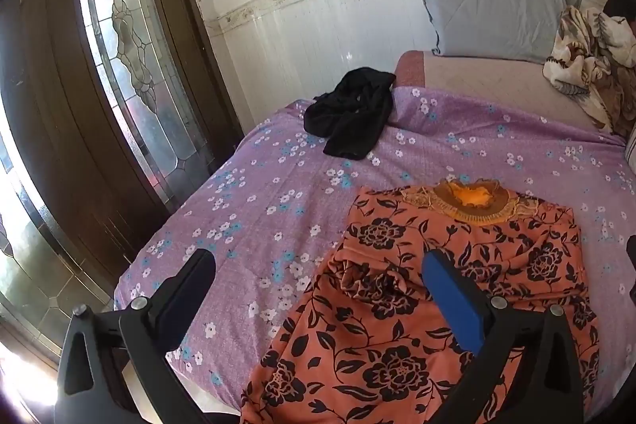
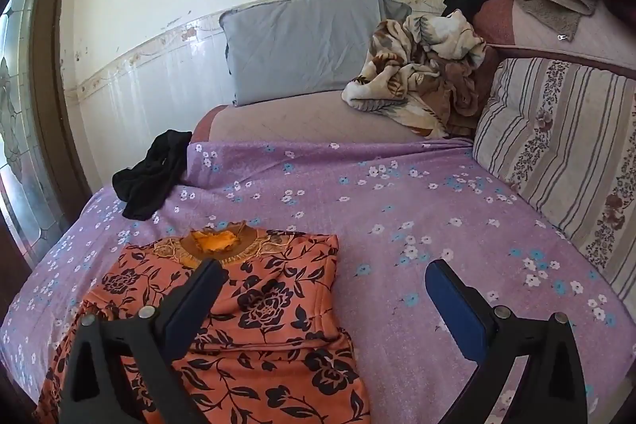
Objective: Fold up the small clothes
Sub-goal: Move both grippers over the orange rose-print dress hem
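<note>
An orange garment with black flowers (image 1: 437, 304) (image 2: 254, 324) lies on the purple flowered bedsheet (image 1: 278, 193) (image 2: 397, 193), its embroidered neckline (image 1: 473, 199) (image 2: 216, 243) at the far end and its sides folded inward. My left gripper (image 1: 318, 265) hovers open over the garment's left edge, one finger above the sheet, the other above the cloth. My right gripper (image 2: 326, 275) is open over the garment's right edge. Nothing is between either pair of fingers. A crumpled black garment (image 1: 351, 111) (image 2: 153, 173) lies farther back on the bed.
A grey pillow (image 1: 493, 6) (image 2: 302, 46) leans on the far wall. A bunched floral blanket (image 1: 588, 62) (image 2: 421, 74) sits at the back right. A striped cushion (image 2: 564, 149) lines the right side. A glass-panelled door (image 1: 119, 66) stands left of the bed.
</note>
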